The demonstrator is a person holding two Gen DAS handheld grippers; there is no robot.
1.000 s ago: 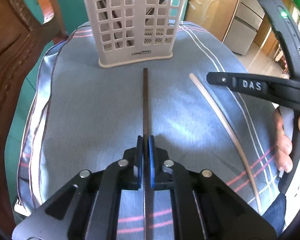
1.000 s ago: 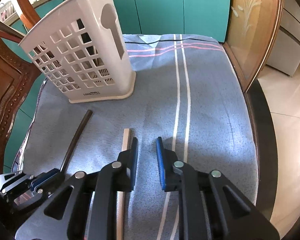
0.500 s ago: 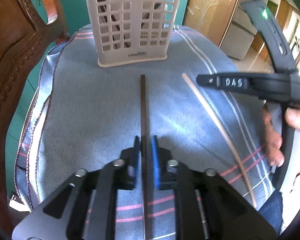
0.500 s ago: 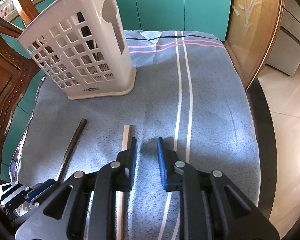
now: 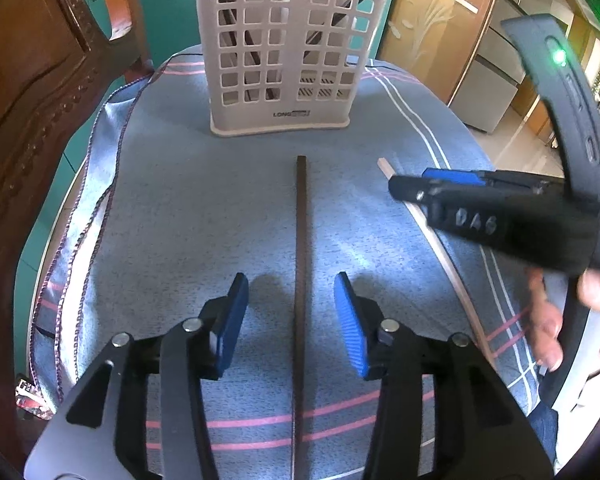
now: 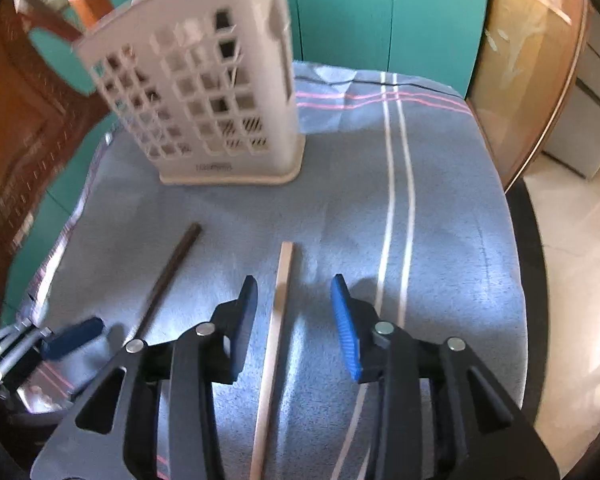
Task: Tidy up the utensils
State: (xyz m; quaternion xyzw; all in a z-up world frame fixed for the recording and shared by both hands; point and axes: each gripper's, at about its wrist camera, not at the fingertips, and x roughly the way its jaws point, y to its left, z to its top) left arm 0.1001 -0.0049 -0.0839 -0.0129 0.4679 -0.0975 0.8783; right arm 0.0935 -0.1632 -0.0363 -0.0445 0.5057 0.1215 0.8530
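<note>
A dark brown chopstick [image 5: 301, 256] lies flat on the blue cloth, pointing toward the white lattice utensil holder [image 5: 284, 56]. My left gripper [image 5: 292, 284] straddles it, jaws opening, pads clear of the stick. A pale wooden chopstick [image 6: 278, 320] lies parallel to its right. My right gripper [image 6: 294, 286] stands over that one, jaws opening, the stick between the pads but untouched. The right gripper [image 5: 480, 208] also shows in the left wrist view, above the pale chopstick [image 5: 440, 248]. The dark chopstick [image 6: 168, 276] and holder [image 6: 204, 96] appear in the right wrist view.
A blue striped cloth [image 5: 180, 220] covers the round table. A carved wooden chair [image 5: 32, 80] stands at the left edge. Teal cabinets [image 6: 380, 12] are behind the table. A person's hand [image 5: 548, 320] holds the right gripper. Dark utensils stand inside the holder.
The left gripper let go of the dark chopstick and its jaws spread wide. The right gripper's jaws widened too and now straddle the pale chopstick, which lay beside its left finger before.
</note>
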